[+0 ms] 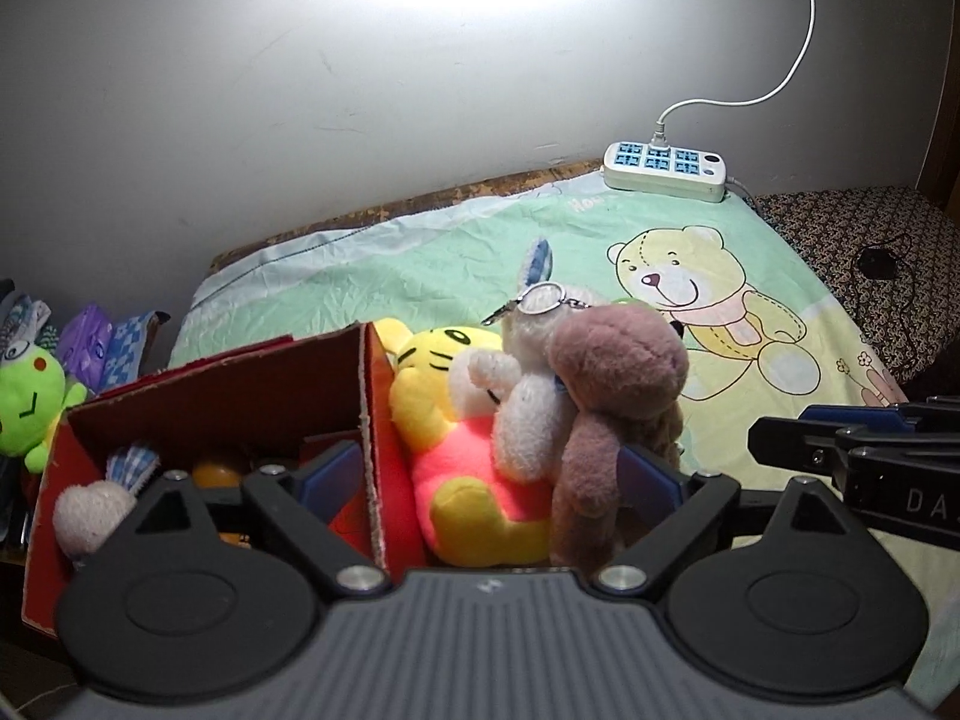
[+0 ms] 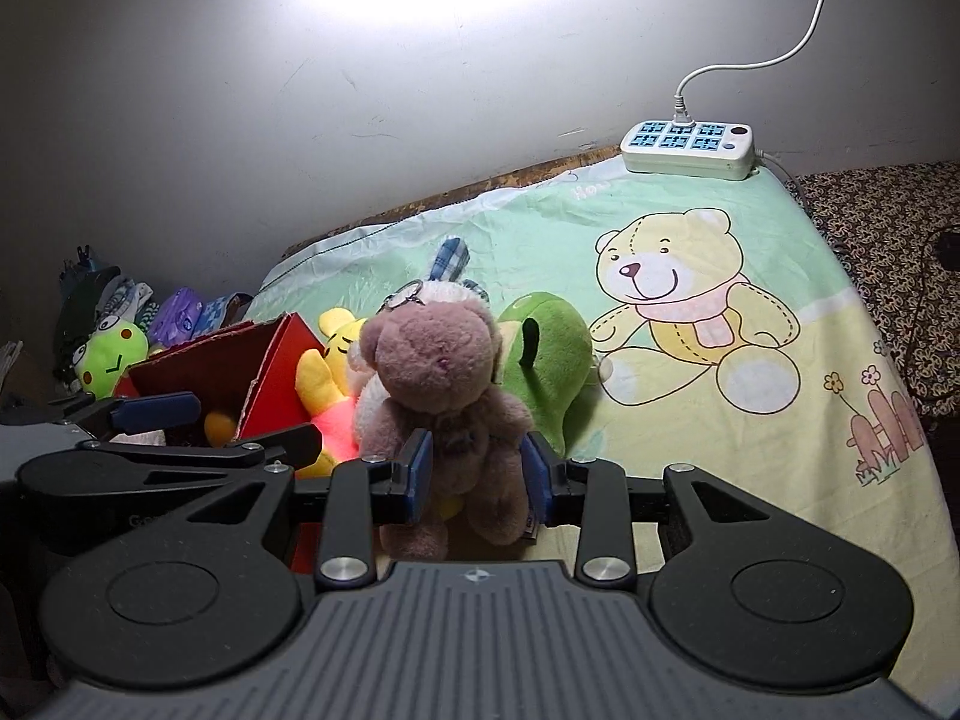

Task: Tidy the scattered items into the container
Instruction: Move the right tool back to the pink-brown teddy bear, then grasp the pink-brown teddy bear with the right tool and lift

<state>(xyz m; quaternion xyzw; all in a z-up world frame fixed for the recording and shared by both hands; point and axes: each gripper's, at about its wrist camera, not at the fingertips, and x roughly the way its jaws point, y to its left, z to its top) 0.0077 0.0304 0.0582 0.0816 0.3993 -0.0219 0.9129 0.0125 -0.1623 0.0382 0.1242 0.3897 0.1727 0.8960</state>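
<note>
1. On the bed, over a green sheet (image 2: 690,420) printed with a cartoon bear, both grippers point down toward a cluster of plush toys beside a red cardboard box (image 1: 252,396).
2. Right gripper (image 2: 477,477): blue pads clamped on the body of a brown teddy bear (image 2: 444,384), one pad on each flank. Bear upright, facing the camera, legs hanging below the pads.
3. Left gripper (image 1: 489,474): fingers spread wide, nothing pressed between the pads. Left finger sits over the box opening, right finger near the brown bear's side; the box wall and the yellow plush lie in the gap.
4. Yellow tiger plush (image 1: 462,420) with pink belly lies on its back, touching the outer right wall of the box.
5. White rabbit plush (image 1: 528,396) with a blue checked ear and a metal key ring leans between the yellow plush and the brown bear.
6. Green plush (image 2: 546,360) stands just beside the brown bear on its right, touching the sheet.
7. Inside the box: another white plush with checked ears (image 1: 96,510) and an orange round item (image 1: 216,471), partly hidden by the gripper.
8. Beyond the box, left: lime-green frog plush (image 1: 30,402) among mixed clutter.
9. Far edge of bed by the wall: white power strip (image 1: 663,171) with a white cable (image 1: 798,60) plugged in.
</note>
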